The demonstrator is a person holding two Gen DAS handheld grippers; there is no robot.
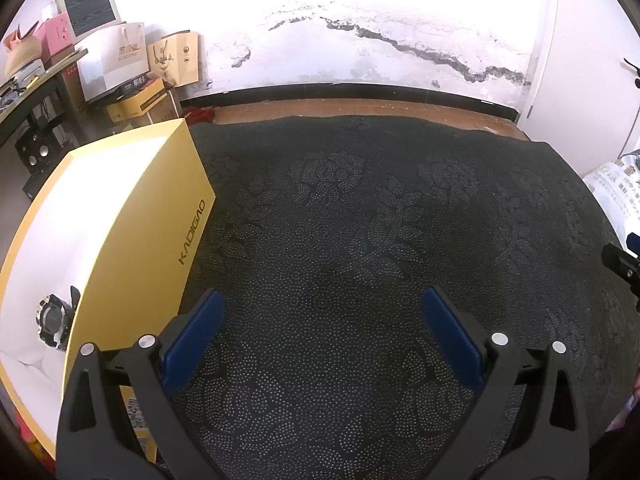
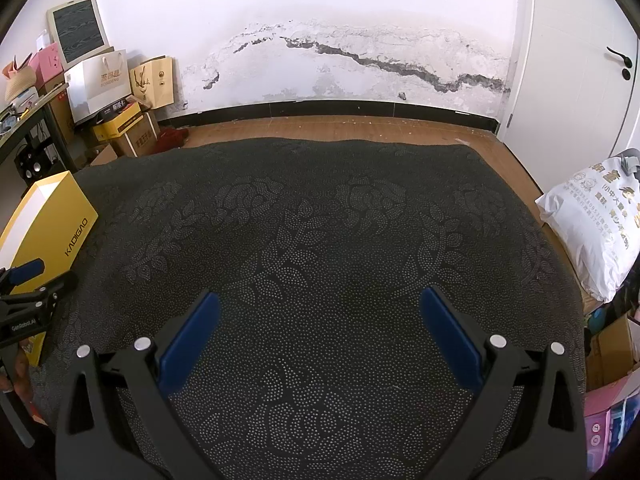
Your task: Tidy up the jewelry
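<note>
Yellow cardboard box [image 1: 132, 216] sitting at the left edge of the bench [image 1: 360, 240], lid off, white lining showing inside. Holding one watch [image 1: 54, 316], black with a pale bezel, resting on the lining near the box's near end. Judging from this: the one piece of jewelry in sight looking already stowed, with nothing lying loose on the dark flower-patterned cloth.

Left gripper [image 1: 322, 308] hovering over bare cloth just beside the box wall, jaws spread wide, gripping nothing. Right gripper [image 2: 320, 312] hanging over the middle of the cloth, jaws likewise wide apart and empty.

Doing the step well, as a judgement: if tidying the watch further, swinging the left gripper over the box rim instead of across its wall, coming down from above, closing on the strap rather than the face, and avoiding snagging the soft lining. Keeping the right gripper well apart so as not to nudge the light box off the edge.

Differing between views: left wrist view looking down into the box and showing the watch; right wrist view catching only the box's outer wall and far corner, with the watch hidden. Right wrist view also showing the left gripper from the side in front of the box, plus a white printed bag [image 2: 592, 224] off the cloth's right side, mostly cut off in the other.
</note>
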